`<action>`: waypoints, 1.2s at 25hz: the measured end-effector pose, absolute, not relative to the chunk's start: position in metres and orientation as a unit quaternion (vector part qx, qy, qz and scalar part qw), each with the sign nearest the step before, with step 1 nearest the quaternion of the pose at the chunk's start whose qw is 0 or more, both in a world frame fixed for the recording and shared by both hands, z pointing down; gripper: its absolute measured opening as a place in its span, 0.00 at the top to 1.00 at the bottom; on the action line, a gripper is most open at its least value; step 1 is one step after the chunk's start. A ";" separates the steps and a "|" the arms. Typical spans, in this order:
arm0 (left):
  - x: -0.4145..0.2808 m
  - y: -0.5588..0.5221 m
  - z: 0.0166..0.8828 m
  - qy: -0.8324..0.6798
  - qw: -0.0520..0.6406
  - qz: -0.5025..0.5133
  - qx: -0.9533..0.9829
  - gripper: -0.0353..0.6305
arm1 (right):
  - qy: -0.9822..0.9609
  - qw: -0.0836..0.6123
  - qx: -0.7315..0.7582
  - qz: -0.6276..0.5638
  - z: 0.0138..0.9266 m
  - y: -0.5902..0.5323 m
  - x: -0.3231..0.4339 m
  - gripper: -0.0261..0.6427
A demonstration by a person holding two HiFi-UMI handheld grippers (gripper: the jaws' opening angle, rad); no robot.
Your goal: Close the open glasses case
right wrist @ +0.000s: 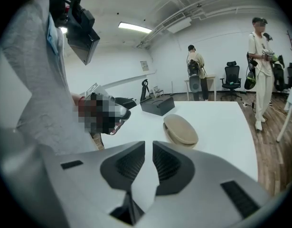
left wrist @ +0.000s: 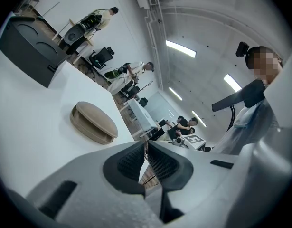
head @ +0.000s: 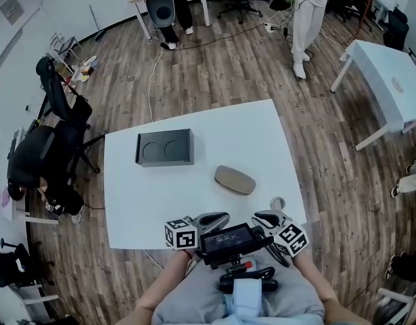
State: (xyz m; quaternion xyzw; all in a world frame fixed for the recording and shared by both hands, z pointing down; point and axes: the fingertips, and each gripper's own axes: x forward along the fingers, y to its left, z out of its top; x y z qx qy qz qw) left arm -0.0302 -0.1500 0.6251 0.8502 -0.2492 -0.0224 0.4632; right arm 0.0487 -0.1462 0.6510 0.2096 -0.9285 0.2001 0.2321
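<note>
The beige oval glasses case (head: 235,180) lies on the white table (head: 153,202), right of the middle, its lid down on its base. It also shows in the left gripper view (left wrist: 93,123) and the right gripper view (right wrist: 180,129), well ahead of both grippers. My left gripper (head: 214,219) (left wrist: 146,144) hangs at the table's near edge, its jaws together with nothing in them. My right gripper (head: 265,217) (right wrist: 148,144) is beside it, with a narrow gap between the pads and nothing in it. Neither gripper touches the case.
A black box (head: 165,147) with two round recesses stands at the back left of the table. A small grey ring-shaped thing (head: 277,203) sits near the right gripper. A second white table (head: 390,80) is at the right, office chairs at the left, people stand beyond.
</note>
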 end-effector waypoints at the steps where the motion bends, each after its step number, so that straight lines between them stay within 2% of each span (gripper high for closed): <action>1: -0.030 -0.149 0.626 -0.249 0.464 -0.022 0.850 0.92 | -0.928 0.231 0.213 0.202 0.652 -0.147 0.050 0.86; 30: -0.036 -0.146 0.629 -0.252 0.473 -0.022 0.844 0.92 | -0.920 0.248 0.221 0.210 0.655 -0.149 0.048 0.91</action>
